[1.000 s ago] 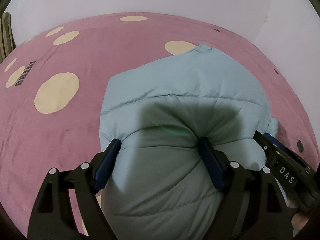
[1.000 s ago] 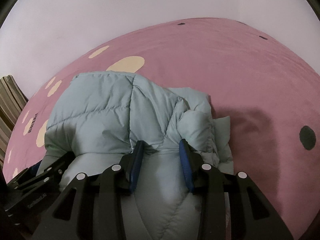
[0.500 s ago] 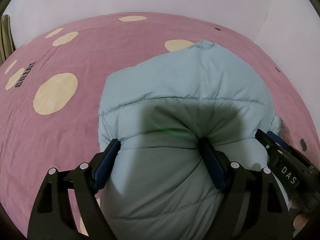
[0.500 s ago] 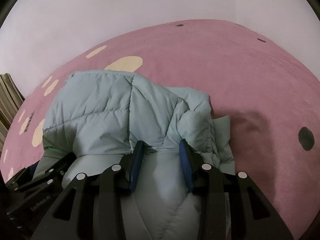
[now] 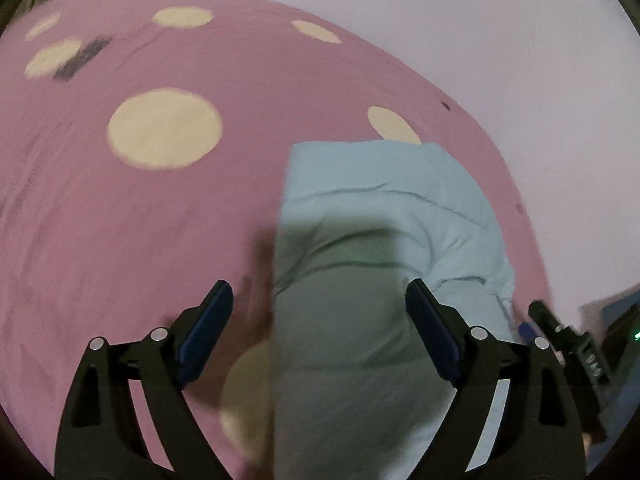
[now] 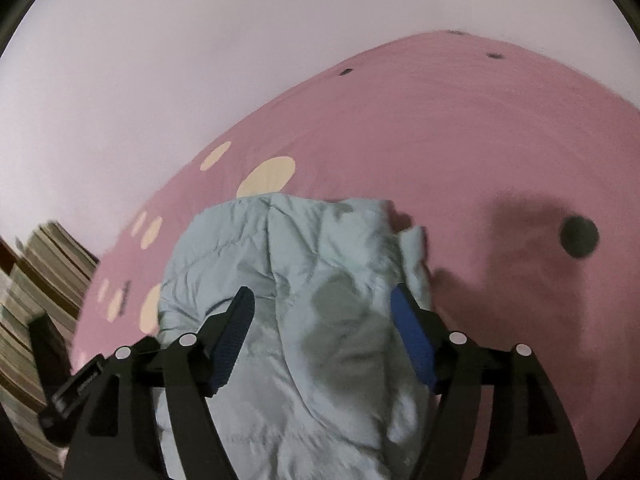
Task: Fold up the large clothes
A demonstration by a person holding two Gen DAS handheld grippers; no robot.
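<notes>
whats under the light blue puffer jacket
The light blue puffer jacket lies on the pink dotted bedsheet; one cream dot pokes out at its far edge. Whatever lies beneath its folded bulk is covered.

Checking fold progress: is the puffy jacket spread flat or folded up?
Folded up. The jacket lies as a compact, layered bundle on the pink bedspread, with no sleeves spread out. Both grippers are open around it.
</notes>
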